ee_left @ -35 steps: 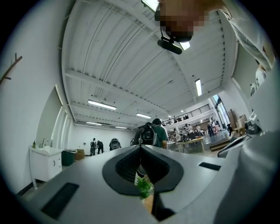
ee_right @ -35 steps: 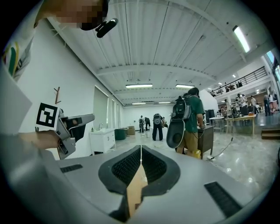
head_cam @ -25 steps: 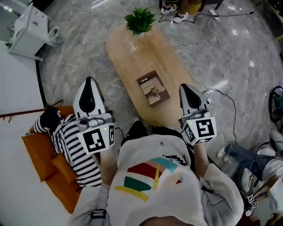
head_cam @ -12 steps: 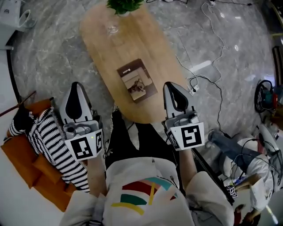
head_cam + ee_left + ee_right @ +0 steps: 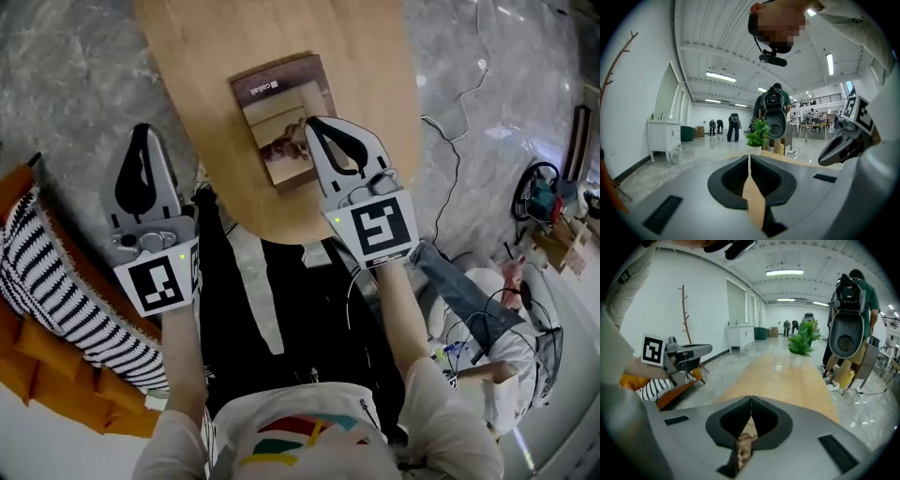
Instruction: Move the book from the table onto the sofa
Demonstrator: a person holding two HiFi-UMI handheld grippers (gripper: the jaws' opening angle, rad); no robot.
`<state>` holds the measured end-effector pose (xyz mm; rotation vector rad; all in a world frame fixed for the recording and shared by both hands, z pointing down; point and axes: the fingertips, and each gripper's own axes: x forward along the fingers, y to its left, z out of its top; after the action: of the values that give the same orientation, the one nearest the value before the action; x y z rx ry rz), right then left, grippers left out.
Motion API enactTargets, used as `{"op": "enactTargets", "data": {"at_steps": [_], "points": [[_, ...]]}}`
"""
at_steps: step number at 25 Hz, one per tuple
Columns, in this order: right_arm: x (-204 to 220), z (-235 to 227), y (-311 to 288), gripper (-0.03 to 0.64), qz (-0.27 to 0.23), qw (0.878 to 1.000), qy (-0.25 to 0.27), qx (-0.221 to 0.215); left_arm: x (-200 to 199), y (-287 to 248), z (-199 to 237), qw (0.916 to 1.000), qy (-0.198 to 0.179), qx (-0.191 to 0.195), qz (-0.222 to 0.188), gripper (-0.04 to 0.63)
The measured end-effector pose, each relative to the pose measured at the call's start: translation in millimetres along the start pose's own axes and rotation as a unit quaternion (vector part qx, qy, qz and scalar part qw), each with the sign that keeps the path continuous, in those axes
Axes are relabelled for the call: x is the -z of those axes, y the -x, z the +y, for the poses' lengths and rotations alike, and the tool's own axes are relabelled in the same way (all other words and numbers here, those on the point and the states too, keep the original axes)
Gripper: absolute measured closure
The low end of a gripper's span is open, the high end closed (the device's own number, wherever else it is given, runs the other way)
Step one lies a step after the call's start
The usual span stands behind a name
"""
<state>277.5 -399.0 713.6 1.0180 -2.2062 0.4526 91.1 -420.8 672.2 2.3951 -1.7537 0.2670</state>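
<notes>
Starting nearest, the sofa (image 5: pixel 37 375) with its striped cushion (image 5: pixel 47 272) sits at the person's left, just beside the left gripper (image 5: pixel 142 133). That gripper's jaws are pressed together on nothing, and it hangs off the edge of the table (image 5: pixel 206 47). The right gripper (image 5: pixel 313 126) — jaws likewise closed and empty — is the nearer one to the book (image 5: pixel 277 103): its tip overlaps the book's near right part in the head view, though I cannot tell whether it touches. The book lies flat on the table, long axis running away from the person and leaning slightly left. By my judgement the jaws must part before pinching that near edge, then carry it leftward to the sofa.
</notes>
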Motion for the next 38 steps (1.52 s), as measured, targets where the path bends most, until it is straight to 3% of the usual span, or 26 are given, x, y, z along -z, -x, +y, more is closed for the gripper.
{"op": "enactTargets", "data": {"at_steps": [4,8,11,15,22,25,31,35,38], "points": [[50,9,-40,0.601,0.058,0.997,0.031,-0.029,79,5,7,0.9976,0.034,-0.013,0.059,0.588],[91,18,-62,0.603,0.114,0.990,0.063,-0.053,126,17,4,0.9928,0.072,-0.010,0.096,0.586],[105,25,-70,0.603,0.142,0.985,0.066,-0.067,136,21,1,0.9906,0.092,0.008,0.101,0.580],[100,29,-72,0.603,0.154,0.983,0.070,-0.069,132,14,-4,0.9866,0.129,0.040,0.091,0.457],[93,59,-81,0.603,0.165,0.978,0.079,-0.096,135,22,-8,0.9752,0.179,0.103,0.080,0.429],[88,72,-89,0.603,0.164,0.977,0.083,-0.104,151,28,-10,0.9596,0.225,0.132,0.104,0.371],[75,98,-101,0.603,0.151,0.976,0.086,-0.135,180,34,-23,0.9129,0.347,0.167,0.135,0.245],[65,113,-104,0.603,0.143,0.973,0.092,-0.155,189,40,-27,0.8866,0.408,0.167,0.140,0.236],[60,132,-115,0.603,0.139,0.971,0.093,-0.171,202,44,-18,0.8744,0.430,0.169,0.149,0.235]]}}
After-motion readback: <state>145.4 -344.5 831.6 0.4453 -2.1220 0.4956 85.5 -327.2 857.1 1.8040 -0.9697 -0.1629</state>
